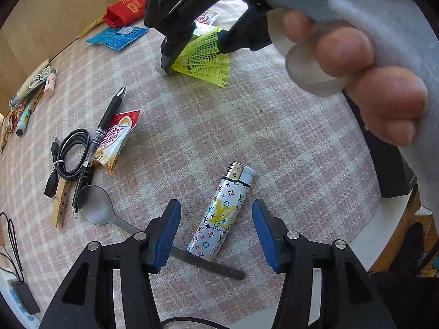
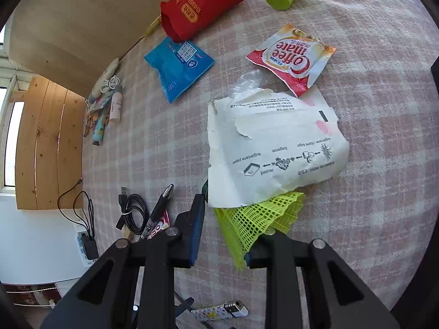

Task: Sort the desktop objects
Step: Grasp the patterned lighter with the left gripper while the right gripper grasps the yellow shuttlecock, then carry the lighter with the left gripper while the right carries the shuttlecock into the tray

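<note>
My left gripper (image 1: 216, 233) hangs over the checked cloth (image 1: 274, 142), its 2 blue-padded fingers (image 1: 167, 235) spread wide. The lighter (image 1: 219, 213) lies on the cloth between them, touched by neither pad; its body reads "LOUIS VUITTON" amid coloured monograms. The spoon (image 1: 96, 205) lies at the left, its handle running under the lighter's lower end. Further left sit a coiled black cable (image 1: 70, 153), a wooden clothespin (image 1: 60, 203) and a black pen (image 1: 107, 120) resting on a sachet marked "Coffee mate" (image 1: 116, 139).

My right gripper (image 2: 223, 235) stands with its fingers partly closed around the yellow shuttlecock (image 2: 258, 219): the net skirt lies against the right pad, but I cannot tell whether the left pad presses it. Torn white paper (image 2: 274, 148), printed "sugarcane paper", "bagasse" and "reused", overlaps the skirt's far edge. Beyond it lies another "Coffee mate" sachet (image 2: 293, 57), with a blue packet (image 2: 178, 65) and a red pouch (image 2: 200, 2) to the left.
</note>
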